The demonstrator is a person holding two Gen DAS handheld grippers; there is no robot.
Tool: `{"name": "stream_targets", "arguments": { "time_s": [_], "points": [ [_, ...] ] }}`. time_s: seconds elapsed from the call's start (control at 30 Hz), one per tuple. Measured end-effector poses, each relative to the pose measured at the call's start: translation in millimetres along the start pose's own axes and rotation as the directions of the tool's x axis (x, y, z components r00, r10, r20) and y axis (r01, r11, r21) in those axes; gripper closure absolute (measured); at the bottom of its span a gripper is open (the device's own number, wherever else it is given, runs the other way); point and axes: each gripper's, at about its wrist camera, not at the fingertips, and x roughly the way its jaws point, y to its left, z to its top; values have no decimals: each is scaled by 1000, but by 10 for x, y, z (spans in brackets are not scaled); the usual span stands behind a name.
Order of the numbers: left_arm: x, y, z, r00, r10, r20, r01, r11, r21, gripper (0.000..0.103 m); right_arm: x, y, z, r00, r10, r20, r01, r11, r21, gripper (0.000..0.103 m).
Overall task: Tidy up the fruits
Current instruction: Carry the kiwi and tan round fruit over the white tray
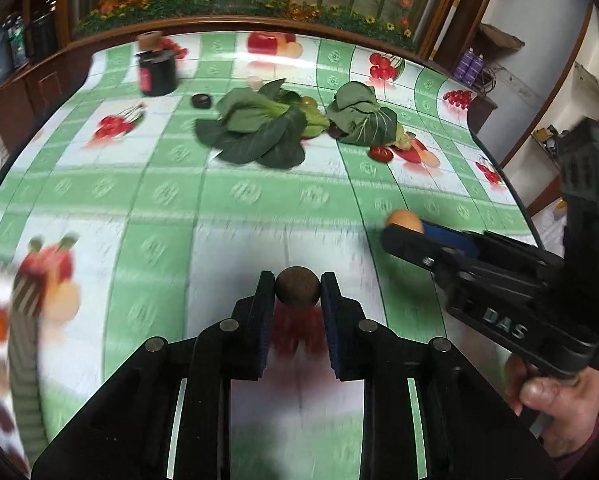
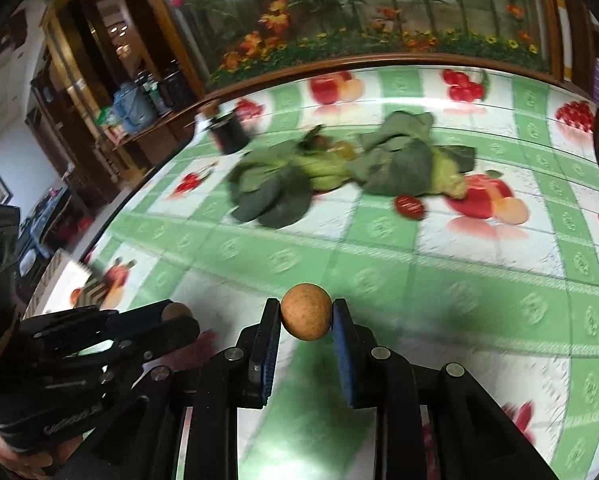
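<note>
My left gripper (image 1: 297, 290) is shut on a small dark brown round fruit (image 1: 297, 289) and holds it above the near part of the table. My right gripper (image 2: 306, 316) is shut on a tan round fruit (image 2: 306, 312), also above the table. The right gripper shows in the left wrist view (image 1: 407, 228) at the right, with its fruit (image 1: 404, 220) at its tip. The left gripper shows in the right wrist view (image 2: 179, 316) at lower left. A red cherry tomato (image 1: 380, 153) (image 2: 409, 207) lies next to the leafy greens.
Two bunches of leafy greens (image 1: 259, 128) (image 1: 363, 116) lie mid-table on the green-and-white fruit-print cloth (image 1: 259, 200). A black jar (image 1: 157, 68) with a cork lid stands at the far left. A small dark object (image 1: 201, 101) sits beside it. A blurred patterned container edge (image 1: 23, 328) is at near left.
</note>
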Motion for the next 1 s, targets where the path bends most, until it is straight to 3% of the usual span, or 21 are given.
{"name": "stream_targets", "arguments": {
  "time_s": [0.37, 0.57, 1.0],
  "points": [
    [-757, 404, -711, 993, 101, 59, -97, 993, -62, 81, -74, 943, -429, 990, 130, -45, -134, 985, -104, 78],
    [-1077, 725, -989, 977, 187, 100, -177, 979, -102, 81, -28, 1477, -638, 980, 181, -79, -192, 966, -173, 78],
    [-1589, 1422, -1377, 946, 294, 133, -262, 941, -216, 80, 76, 2348, -809, 963, 239, -129, -267, 920, -287, 78]
  ]
}}
